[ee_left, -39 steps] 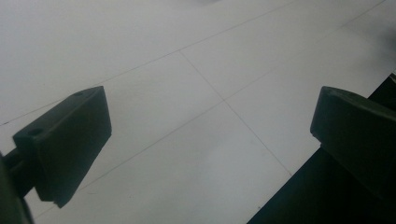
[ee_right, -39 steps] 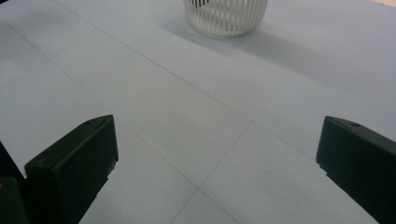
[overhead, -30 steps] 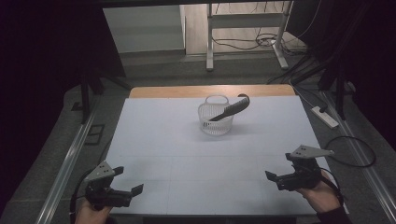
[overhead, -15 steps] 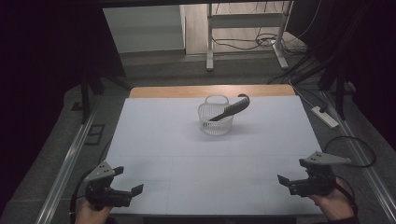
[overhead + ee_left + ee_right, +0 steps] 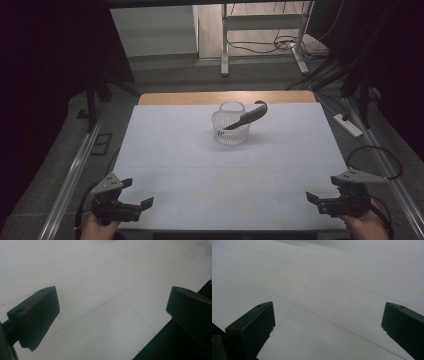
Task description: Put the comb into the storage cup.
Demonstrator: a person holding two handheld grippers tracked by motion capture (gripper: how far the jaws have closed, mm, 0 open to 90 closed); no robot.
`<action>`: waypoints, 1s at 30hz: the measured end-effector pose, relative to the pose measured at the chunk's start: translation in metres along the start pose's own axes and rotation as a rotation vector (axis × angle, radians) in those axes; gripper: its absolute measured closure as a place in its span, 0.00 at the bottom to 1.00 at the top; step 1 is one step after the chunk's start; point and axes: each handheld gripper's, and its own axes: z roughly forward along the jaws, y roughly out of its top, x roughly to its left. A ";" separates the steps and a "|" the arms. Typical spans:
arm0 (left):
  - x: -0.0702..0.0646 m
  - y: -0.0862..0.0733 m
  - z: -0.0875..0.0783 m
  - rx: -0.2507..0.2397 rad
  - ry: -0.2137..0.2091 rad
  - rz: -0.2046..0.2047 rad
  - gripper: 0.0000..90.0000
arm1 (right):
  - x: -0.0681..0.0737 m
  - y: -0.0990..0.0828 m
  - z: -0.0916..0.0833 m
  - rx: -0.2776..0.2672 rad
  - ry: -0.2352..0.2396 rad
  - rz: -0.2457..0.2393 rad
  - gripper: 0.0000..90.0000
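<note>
Toward the far middle of the counter (image 5: 165,150) stands a small white basket (image 5: 231,128), and a dark comb (image 5: 246,117) lies slanted in it, one end down inside, the other poking over the right rim. At the near left corner the left tongs (image 5: 136,194) hover, jaws spread wide with nothing between them; at the near right corner the right tongs (image 5: 314,197) are likewise released and empty. Both are well apart from the basket. To my judgement the work with basket and comb is at rest, either finished or not yet begun. Any next move calls for a long reach forward to the comb's raised end.
</note>
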 end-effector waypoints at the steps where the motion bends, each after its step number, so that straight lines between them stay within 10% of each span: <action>1: 0.000 0.000 0.000 0.000 0.000 0.000 0.00 | 0.000 -0.001 -0.001 0.000 0.000 0.001 0.00; 30: 0.001 0.000 0.001 0.003 0.002 -0.005 0.00 | 0.006 -0.012 -0.006 0.125 -0.103 0.005 0.00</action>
